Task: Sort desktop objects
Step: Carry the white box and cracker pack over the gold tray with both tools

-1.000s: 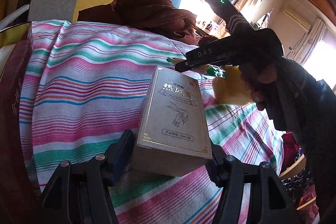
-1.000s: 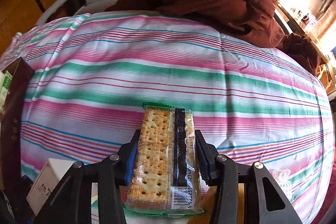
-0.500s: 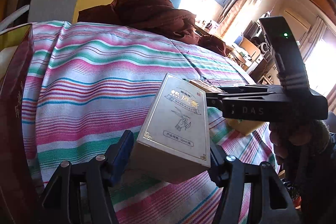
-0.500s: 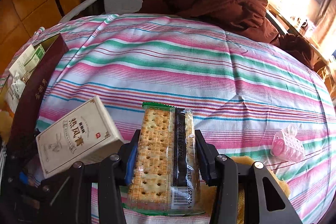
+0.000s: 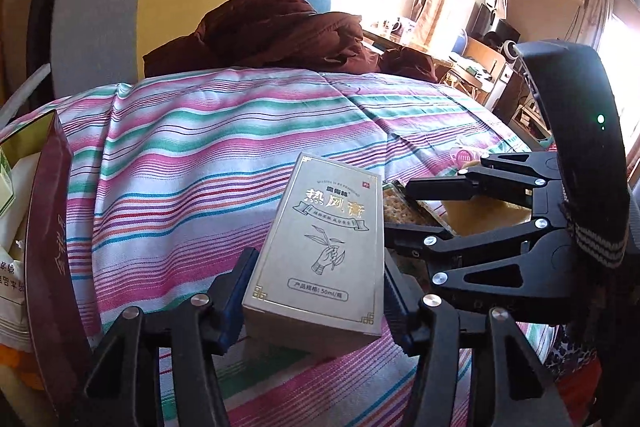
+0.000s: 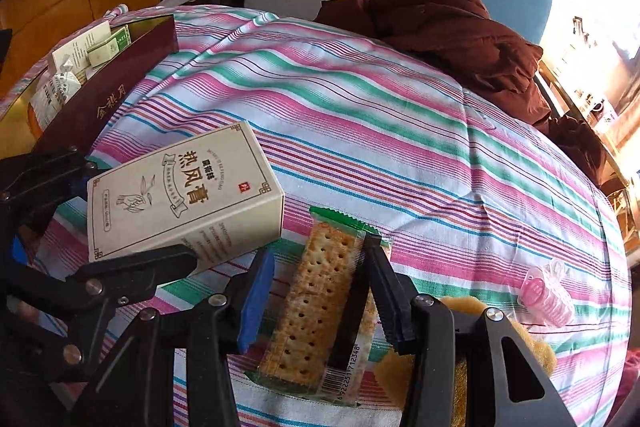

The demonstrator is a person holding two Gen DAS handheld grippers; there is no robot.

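A cream carton with gold lettering point(image 5: 320, 247) is clamped between the pads of my left gripper point(image 5: 316, 291), tilted and raised off the striped cloth point(image 5: 200, 155). The right wrist view shows the same carton point(image 6: 180, 195) just left of my right gripper point(image 6: 320, 275). A clear pack of crackers point(image 6: 320, 299) lies askew on the cloth between the right fingers. A gap shows at the blue left pad point(image 6: 258, 299), and the pack's right edge runs under the other finger. In the left wrist view the right gripper point(image 5: 400, 209) sits close beside the carton.
A dark red box point(image 6: 120, 75) holding several small packets stands at the table's left edge, also visible as the box point(image 5: 48, 227). A yellow sponge point(image 6: 464, 311) and a pink plastic roller point(image 6: 548, 291) lie to the right. A brown garment point(image 5: 280, 27) is heaped on the chair behind.
The right gripper has let go of the cracker pack, which now rests tilted on the cloth. Both grippers have drawn back and closer together; the left still holds the carton.
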